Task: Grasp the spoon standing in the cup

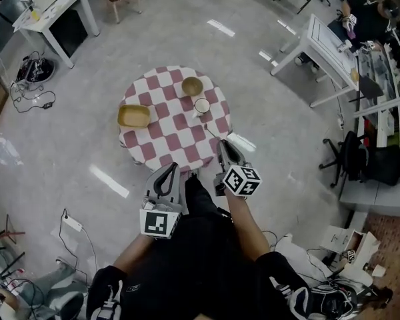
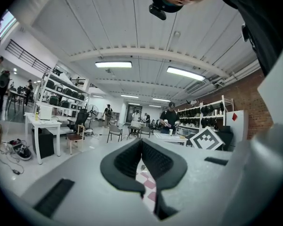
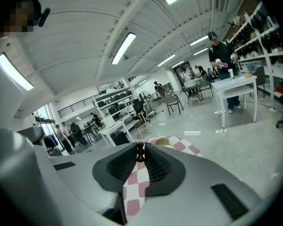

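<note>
A white cup (image 1: pixel 202 105) stands on the round checkered table (image 1: pixel 161 139), right of centre. The spoon (image 1: pixel 213 131) shows as a thin line running from below the cup to my right gripper (image 1: pixel 223 145) at the table's near right edge; its bowl end lies outside the cup. In the right gripper view the spoon's dark beaded handle end (image 3: pixel 140 151) sticks up between the pads of my right gripper (image 3: pixel 140 155), which is shut on it. My left gripper (image 1: pixel 165 173) hovers at the table's near edge, shut and empty (image 2: pixel 141 142).
A wooden bowl (image 1: pixel 192 86) sits behind the cup and a yellow dish (image 1: pixel 133 116) lies on the table's left side. White desks (image 1: pixel 53 5) (image 1: pixel 323 45), chairs and floor cables (image 1: pixel 33 72) ring the table at a distance. A person stands by a far desk (image 3: pixel 221 55).
</note>
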The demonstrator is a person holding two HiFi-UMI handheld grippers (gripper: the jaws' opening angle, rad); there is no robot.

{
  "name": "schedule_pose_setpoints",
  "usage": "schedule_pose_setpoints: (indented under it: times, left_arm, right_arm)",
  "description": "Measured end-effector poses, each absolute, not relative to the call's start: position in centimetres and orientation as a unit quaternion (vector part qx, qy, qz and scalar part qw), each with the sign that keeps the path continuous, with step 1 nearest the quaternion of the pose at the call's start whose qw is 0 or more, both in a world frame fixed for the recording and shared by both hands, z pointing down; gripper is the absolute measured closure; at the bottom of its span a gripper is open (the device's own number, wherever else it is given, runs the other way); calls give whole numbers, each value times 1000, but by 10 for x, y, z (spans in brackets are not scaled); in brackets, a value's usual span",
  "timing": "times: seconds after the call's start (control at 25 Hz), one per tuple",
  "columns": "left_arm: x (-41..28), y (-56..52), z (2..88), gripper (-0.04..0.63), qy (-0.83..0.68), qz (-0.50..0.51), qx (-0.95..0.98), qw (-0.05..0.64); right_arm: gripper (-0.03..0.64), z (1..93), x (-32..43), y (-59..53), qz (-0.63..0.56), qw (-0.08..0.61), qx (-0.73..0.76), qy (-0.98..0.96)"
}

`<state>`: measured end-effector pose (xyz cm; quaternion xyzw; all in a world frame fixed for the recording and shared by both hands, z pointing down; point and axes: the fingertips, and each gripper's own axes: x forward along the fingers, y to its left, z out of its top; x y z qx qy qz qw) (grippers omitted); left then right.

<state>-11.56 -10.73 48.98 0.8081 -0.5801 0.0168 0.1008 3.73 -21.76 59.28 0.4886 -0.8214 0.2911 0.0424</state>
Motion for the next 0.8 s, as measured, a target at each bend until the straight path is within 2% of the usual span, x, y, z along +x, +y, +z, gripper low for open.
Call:
schedule_pose_setpoints:
  times: [0.48, 0.8]
  left_arm:
    - [-91, -70, 475, 586, -570, -16, 818, 71]
    - [-64, -66, 473, 586, -580, -20, 811, 78]
  right_arm:
    - [549, 529, 54, -118, 176, 40, 500, -847]
    - [549, 509, 81, -91, 148, 32, 490, -858]
